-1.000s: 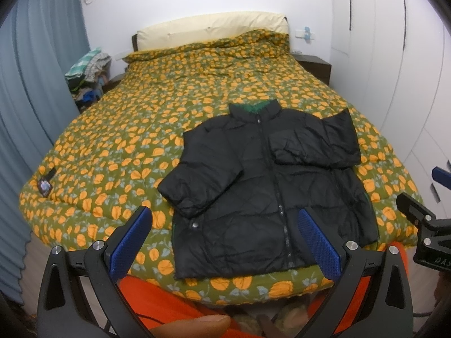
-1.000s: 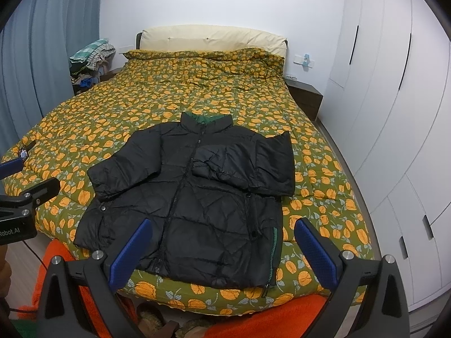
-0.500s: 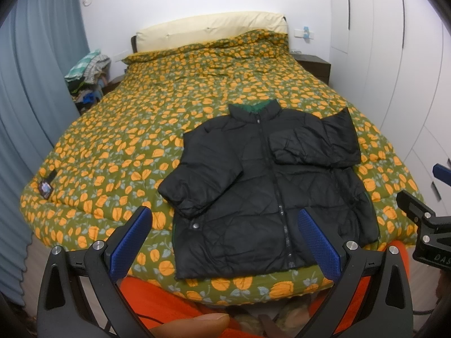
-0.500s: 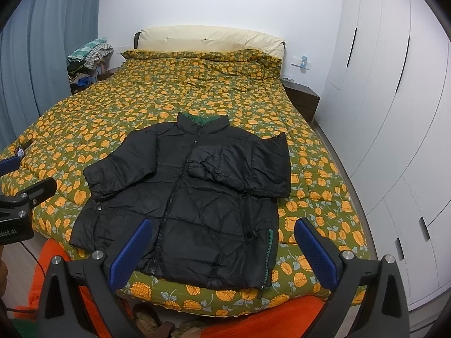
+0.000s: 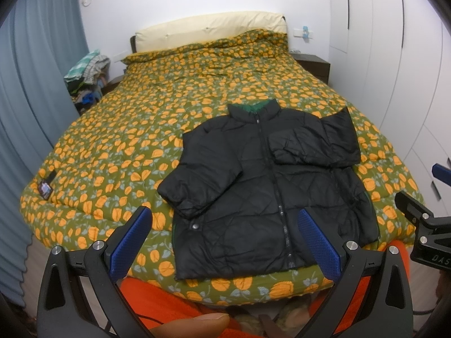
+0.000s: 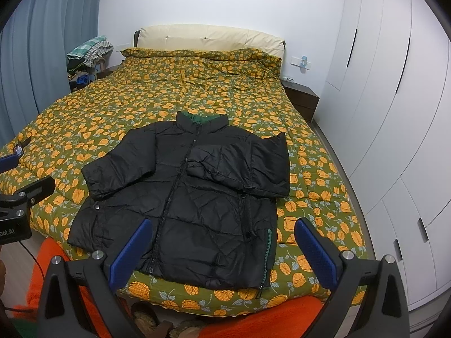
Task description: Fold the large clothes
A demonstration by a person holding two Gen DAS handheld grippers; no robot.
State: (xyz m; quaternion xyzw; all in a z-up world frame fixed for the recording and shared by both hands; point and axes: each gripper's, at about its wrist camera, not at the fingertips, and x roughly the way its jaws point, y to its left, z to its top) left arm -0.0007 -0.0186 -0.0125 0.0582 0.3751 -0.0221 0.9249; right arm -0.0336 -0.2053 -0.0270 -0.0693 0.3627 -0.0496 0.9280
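Note:
A black puffer jacket with a green collar lining lies front up, zipped, near the foot of the bed; it also shows in the right wrist view. Its right-hand sleeve is folded across the chest; the other sleeve lies out to the left. My left gripper is open and empty, held above the foot edge short of the hem. My right gripper is open and empty, also short of the hem. Each gripper shows at the edge of the other's view.
The bed has a green quilt with orange flowers and a cream headboard. White wardrobes line the right side, a blue curtain the left. A clothes pile sits by the headboard. An orange cloth lies below the foot edge.
Both grippers have drifted back and up a little, so the jacket sits slightly lower and smaller in view. The jacket has not moved.

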